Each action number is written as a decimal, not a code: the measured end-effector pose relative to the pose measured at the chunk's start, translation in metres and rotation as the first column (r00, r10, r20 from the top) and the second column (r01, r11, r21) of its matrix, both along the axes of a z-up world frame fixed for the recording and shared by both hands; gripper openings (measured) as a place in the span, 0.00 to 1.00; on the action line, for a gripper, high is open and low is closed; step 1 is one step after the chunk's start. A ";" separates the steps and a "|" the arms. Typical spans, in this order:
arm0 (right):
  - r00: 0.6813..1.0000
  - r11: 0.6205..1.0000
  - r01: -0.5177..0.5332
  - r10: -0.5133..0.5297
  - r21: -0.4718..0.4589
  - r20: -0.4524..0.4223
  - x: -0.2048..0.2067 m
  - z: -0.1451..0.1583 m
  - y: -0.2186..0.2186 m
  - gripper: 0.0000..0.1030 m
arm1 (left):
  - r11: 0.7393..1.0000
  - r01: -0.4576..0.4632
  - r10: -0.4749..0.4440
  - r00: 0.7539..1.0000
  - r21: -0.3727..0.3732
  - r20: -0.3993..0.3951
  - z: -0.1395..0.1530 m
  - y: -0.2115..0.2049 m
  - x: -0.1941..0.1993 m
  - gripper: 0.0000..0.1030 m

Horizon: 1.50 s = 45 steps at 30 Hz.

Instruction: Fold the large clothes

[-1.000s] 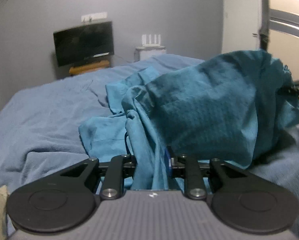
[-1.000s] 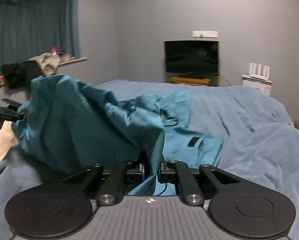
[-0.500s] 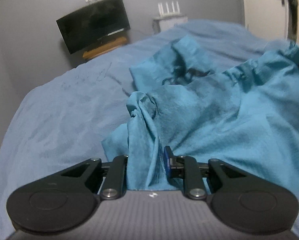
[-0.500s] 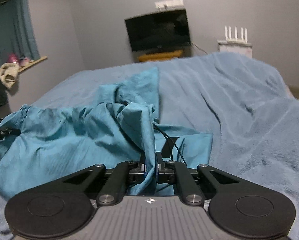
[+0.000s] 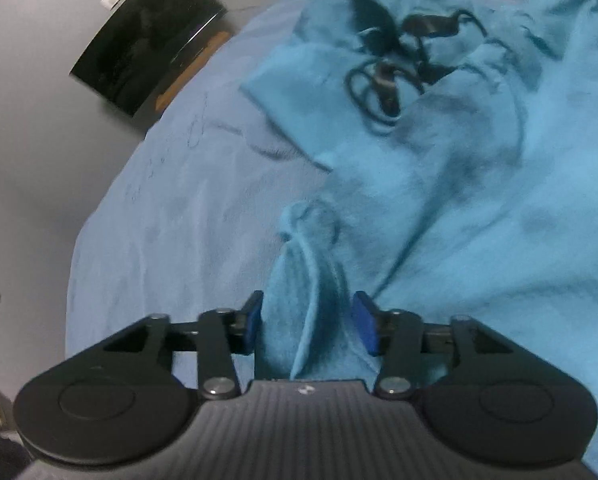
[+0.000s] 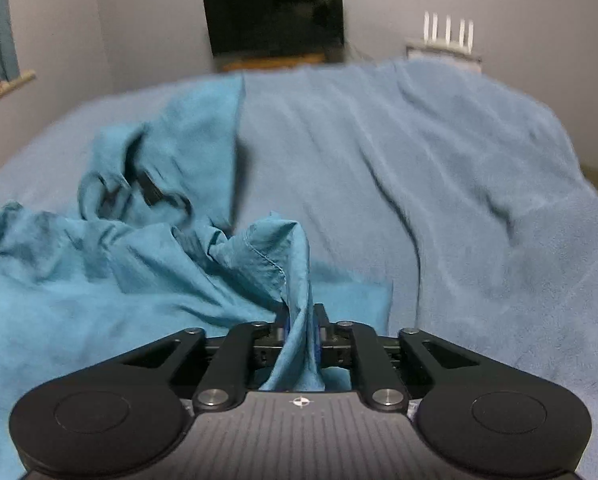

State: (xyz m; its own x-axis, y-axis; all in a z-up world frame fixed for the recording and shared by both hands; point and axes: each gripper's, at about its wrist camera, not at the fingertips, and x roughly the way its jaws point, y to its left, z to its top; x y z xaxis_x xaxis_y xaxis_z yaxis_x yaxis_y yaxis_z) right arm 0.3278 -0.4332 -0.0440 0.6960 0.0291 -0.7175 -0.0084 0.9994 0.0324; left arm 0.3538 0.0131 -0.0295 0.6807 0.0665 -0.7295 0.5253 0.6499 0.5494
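Teal woven garment (image 5: 479, 216), large, lay crumpled on the blue fleece blanket (image 5: 179, 208), spread ahead of both sets of fingers; black drawcord (image 5: 383, 80) tangled at its far part.

Left gripper (image 5: 307, 326): jaws opening, a bunched hem edge between the blue pads (image 5: 363, 326) but apparently no longer pressed.

Right gripper (image 6: 302, 326): jaws beginning to part; a gathered fold of the garment (image 6: 295, 280) rose between the fingers, pads seemingly still in contact.

Step judged: release after laying a fold down on the bed. Next move likely calls for clearing both grippers without dragging the cloth, then finding fresh edges to flatten or fold again.

Beyond: dark television (image 6: 275, 12) on a wooden stand, white router (image 6: 447, 36), grey wall.
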 end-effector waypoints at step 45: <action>0.979 0.976 -0.183 0.169 0.118 0.113 -0.219 0.039 0.101 0.40 | 0.828 -0.107 0.011 0.985 -0.550 -0.174 0.010 -0.032 -0.204 0.71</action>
